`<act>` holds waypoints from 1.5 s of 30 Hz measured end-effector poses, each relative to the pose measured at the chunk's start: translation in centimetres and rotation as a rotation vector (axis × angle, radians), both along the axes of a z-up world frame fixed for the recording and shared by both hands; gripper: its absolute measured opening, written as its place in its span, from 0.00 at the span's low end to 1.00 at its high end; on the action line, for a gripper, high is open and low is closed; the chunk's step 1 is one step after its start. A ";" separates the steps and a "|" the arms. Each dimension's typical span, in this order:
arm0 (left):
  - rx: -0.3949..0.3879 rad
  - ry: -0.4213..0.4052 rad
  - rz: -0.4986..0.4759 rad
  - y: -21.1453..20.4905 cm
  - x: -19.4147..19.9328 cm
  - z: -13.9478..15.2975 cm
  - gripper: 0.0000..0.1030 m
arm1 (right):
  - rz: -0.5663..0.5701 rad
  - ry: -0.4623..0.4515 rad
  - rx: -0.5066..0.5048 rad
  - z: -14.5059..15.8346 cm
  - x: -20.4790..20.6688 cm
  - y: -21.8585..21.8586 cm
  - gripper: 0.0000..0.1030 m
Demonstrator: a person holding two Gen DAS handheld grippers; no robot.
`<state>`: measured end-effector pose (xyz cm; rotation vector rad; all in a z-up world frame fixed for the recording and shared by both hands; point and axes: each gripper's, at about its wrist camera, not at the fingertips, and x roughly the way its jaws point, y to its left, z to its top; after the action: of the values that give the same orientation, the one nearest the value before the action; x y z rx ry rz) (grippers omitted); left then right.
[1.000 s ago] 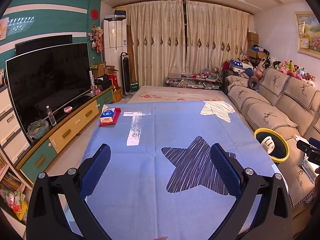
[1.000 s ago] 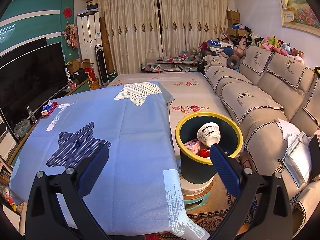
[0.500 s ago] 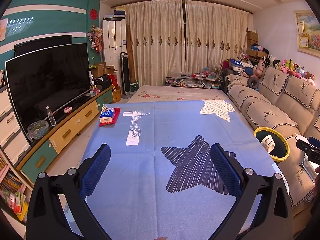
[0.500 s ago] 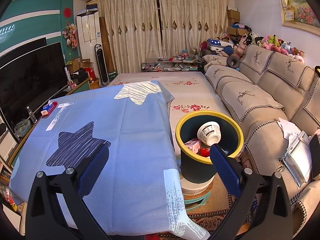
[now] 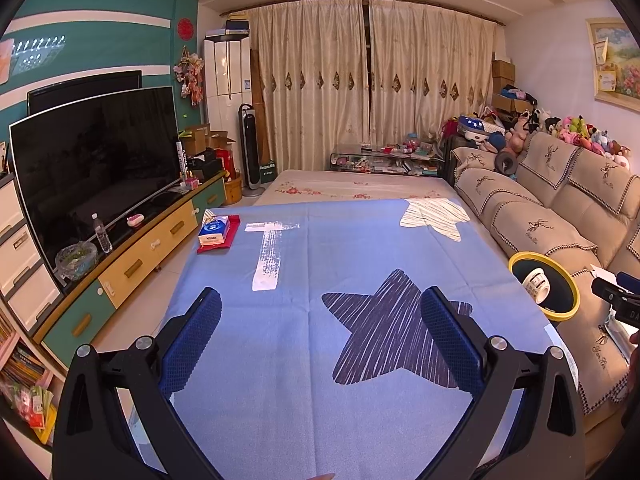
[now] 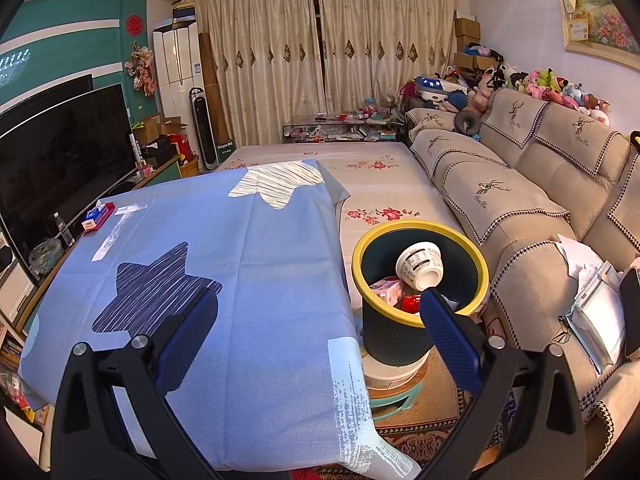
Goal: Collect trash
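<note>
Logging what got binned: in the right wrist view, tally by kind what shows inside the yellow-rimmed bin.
White cup: 1
Pink carton: 1
Red item, too hidden to identify: 1
Total: 3 showing in the bin; anything underneath is hidden. The left gripper and right gripper are both open and hold nothing.

Trash bin (image 6: 400, 336) base behind right fingers (image 6: 448, 332); bin contents mostly hidden below its rim.
</note>
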<state>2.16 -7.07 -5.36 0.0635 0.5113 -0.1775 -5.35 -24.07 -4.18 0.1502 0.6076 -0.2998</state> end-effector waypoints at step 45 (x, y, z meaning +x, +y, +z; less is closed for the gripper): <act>-0.031 0.040 -0.081 -0.8 2.7 -1.2 0.95 | 0.023 0.030 0.011 -1.1 1.2 1.3 0.93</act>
<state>4.85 -7.87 -6.60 0.0507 0.5465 -0.2658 -4.14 -22.79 -5.32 0.1496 0.6402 -0.2763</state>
